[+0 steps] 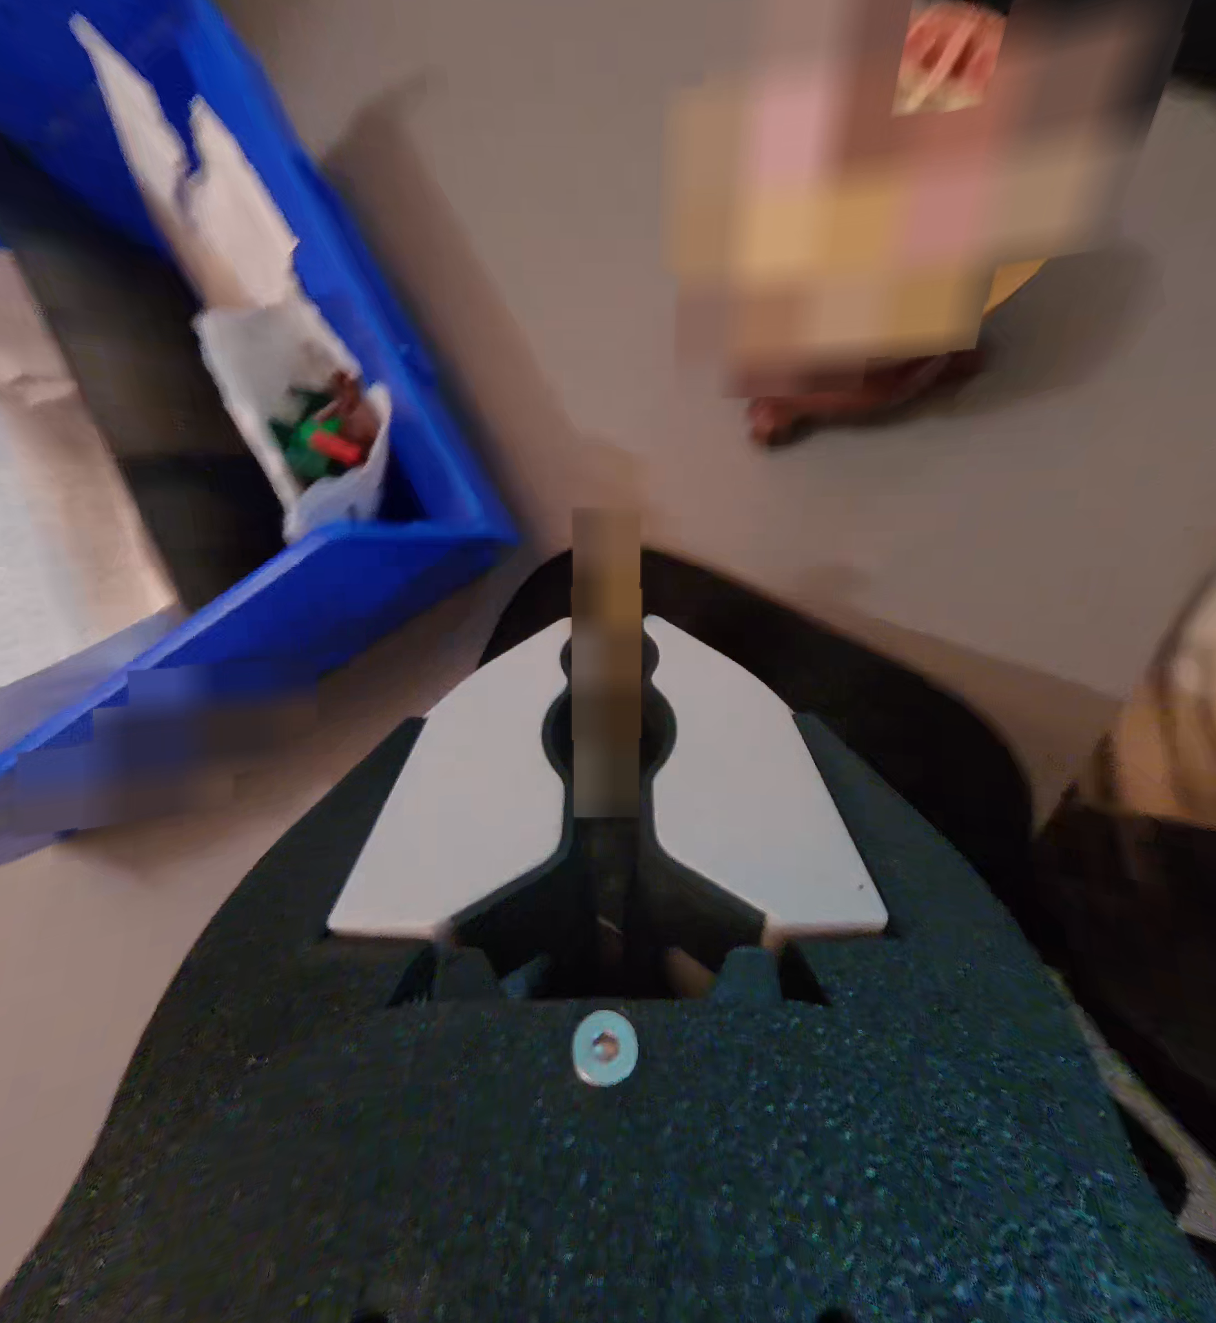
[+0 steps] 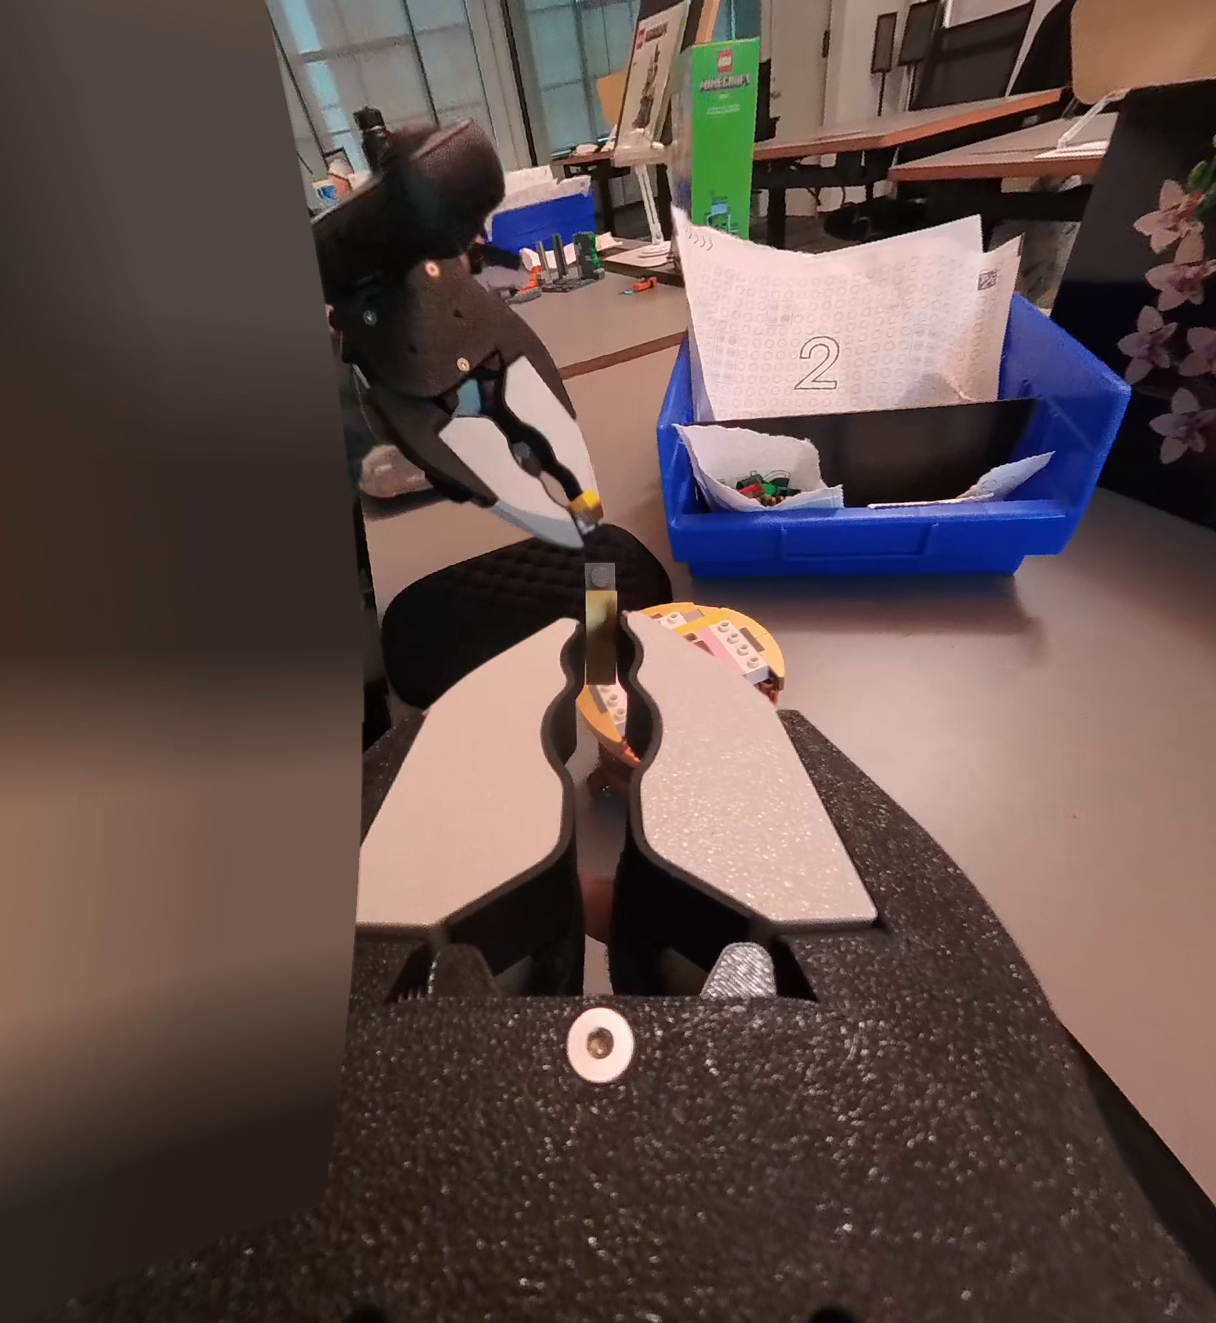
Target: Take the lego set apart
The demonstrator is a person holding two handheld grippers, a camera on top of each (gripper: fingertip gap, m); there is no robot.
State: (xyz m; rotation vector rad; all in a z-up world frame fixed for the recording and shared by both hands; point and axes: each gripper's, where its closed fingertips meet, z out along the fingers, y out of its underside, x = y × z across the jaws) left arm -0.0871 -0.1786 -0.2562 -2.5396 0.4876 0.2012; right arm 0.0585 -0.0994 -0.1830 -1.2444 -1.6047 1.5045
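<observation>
The right tongs [image 2: 599, 648] are closed on a thin yellow-brown lego strip [image 2: 600, 637] that stands upright, and the left tongs [image 2: 580, 519] are pinched on a small yellow brick [image 2: 585, 507] just above its top end. The round lego set [image 2: 723, 644] is seen on the grey bench [image 2: 984, 752] just behind the right tongs. A blue bin [image 2: 877, 530] with paper bags [image 2: 841, 336] is set farther back on the bench.

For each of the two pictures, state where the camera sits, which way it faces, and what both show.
Left wrist view: on the left gripper, looking down at the table and blue bin; own fingers show.
Right wrist view: on the right gripper, facing across the table; own fingers and the left gripper show.
Shared: the blue bin, the round lego build.
</observation>
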